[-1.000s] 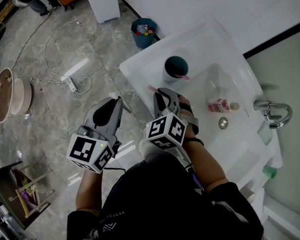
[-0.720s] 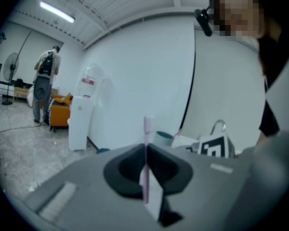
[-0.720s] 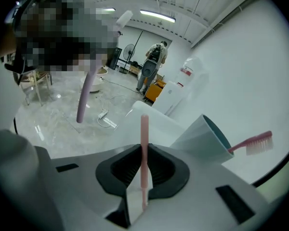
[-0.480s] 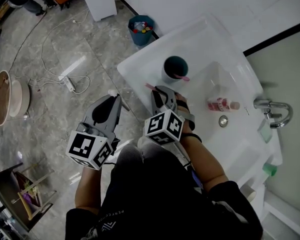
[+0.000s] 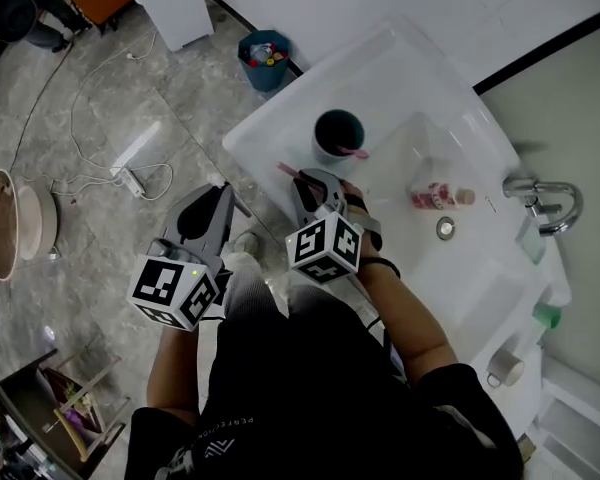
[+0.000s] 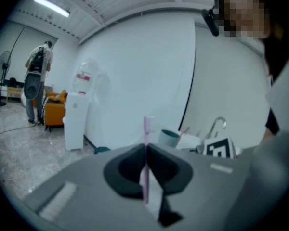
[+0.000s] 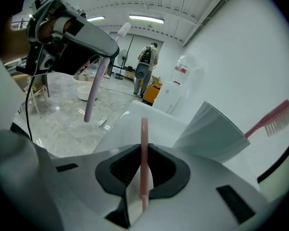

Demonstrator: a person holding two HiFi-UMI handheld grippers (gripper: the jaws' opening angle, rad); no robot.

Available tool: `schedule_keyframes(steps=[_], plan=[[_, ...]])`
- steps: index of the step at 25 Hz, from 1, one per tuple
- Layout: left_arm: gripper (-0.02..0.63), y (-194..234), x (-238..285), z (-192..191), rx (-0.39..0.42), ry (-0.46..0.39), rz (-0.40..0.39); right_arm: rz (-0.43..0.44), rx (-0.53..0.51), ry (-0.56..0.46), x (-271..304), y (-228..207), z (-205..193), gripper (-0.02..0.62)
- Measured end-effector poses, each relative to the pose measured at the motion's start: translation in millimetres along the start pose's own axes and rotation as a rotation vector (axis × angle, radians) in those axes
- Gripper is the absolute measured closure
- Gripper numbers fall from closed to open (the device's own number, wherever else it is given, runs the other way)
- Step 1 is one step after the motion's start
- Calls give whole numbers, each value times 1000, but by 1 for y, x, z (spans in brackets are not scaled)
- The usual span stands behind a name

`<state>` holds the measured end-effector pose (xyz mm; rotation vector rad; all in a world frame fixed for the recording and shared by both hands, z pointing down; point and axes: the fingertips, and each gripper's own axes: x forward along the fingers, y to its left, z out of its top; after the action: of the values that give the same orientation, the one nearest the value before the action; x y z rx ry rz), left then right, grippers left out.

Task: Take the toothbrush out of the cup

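Bright strip lights [image 7: 146,19] overhead; dark fisheye corners; blurry foreground

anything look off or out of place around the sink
A bottle lies on its side in the basin of the sink, close to the drain, where it would normally stand upright on the rim. No spill or damage shows, and nothing else stands out.

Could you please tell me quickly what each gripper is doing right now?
Left gripper: jaws closed on a lilac toothbrush.
Right gripper: jaws have just been opening, but their pads grip a pink toothbrush.
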<state>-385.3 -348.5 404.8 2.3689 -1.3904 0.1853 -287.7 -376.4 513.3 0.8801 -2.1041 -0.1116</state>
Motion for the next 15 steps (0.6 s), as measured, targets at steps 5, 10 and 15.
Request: schedule_keyframes(steps=[5, 10, 15], plan=[[588, 4, 12, 4, 6, 37, -72, 10, 32, 19, 2, 0, -2, 514], [586, 6, 24, 11, 19, 64, -134, 10, 54, 48, -1, -1, -6, 514], [588, 9, 32, 17, 36, 85, -190, -25, 91, 48, -13, -7, 0, 520]])
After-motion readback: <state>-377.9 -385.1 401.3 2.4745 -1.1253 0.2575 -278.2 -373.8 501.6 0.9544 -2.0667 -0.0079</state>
